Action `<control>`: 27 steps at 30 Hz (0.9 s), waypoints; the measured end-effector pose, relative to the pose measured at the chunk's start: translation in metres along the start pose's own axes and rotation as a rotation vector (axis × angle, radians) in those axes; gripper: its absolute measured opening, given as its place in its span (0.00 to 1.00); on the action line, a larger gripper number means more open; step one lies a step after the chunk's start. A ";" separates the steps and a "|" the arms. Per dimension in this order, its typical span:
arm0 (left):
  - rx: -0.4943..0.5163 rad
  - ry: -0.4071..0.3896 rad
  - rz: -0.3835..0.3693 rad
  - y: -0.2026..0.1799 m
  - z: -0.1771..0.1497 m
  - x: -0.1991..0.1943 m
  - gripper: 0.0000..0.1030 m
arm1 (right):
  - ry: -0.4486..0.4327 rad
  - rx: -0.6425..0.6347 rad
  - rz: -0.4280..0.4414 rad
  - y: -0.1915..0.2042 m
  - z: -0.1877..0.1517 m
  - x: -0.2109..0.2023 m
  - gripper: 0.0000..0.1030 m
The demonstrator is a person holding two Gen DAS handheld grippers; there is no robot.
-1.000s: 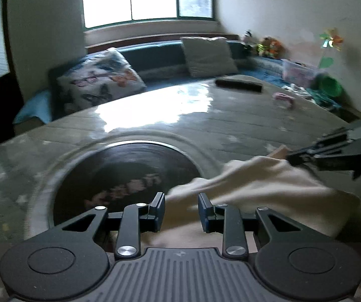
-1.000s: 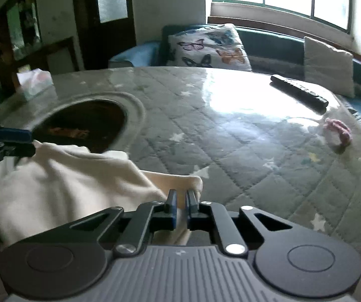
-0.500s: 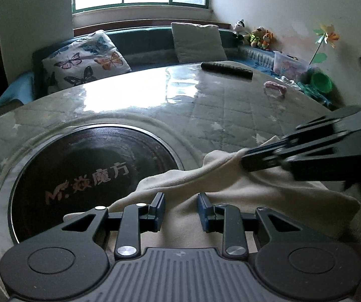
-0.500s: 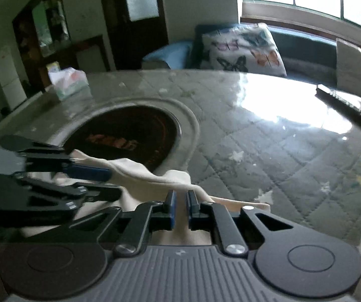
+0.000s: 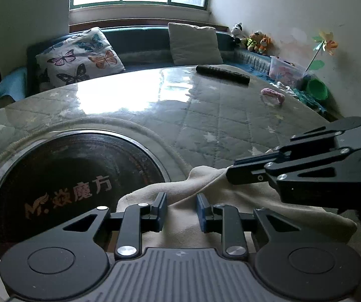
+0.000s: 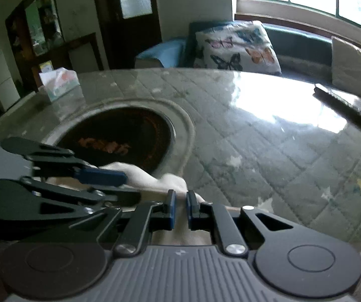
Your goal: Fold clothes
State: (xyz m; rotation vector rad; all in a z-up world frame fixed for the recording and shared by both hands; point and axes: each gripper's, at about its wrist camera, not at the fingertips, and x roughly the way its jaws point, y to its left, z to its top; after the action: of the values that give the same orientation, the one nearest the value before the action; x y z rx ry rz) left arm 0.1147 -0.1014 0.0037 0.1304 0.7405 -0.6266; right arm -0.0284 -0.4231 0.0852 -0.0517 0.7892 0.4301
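Pinched the cloth (image 6: 173,180) edge in the right gripper (image 6: 179,207), left gripper (image 5: 181,211) jaws narrowly apart over it; best carried across low and taut.

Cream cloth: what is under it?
The cream cloth lies on the quilted table cover, its edge overlapping the dark round inset. What lies beneath its middle is covered. The right gripper pinches one fold.
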 end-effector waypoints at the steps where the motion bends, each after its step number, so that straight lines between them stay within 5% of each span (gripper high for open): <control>1: 0.004 -0.001 0.001 0.000 0.000 0.000 0.28 | -0.005 -0.004 0.008 0.002 0.002 -0.001 0.08; 12: 0.026 -0.010 0.018 -0.005 -0.003 0.001 0.28 | 0.000 -0.048 0.005 0.007 -0.005 -0.010 0.08; 27: 0.048 -0.026 0.057 -0.012 -0.006 0.003 0.30 | -0.081 -0.019 -0.019 0.001 -0.073 -0.059 0.08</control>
State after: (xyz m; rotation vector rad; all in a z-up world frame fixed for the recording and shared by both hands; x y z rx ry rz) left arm 0.1057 -0.1105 -0.0012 0.1864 0.6946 -0.5909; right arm -0.1153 -0.4579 0.0745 -0.0592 0.7040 0.4191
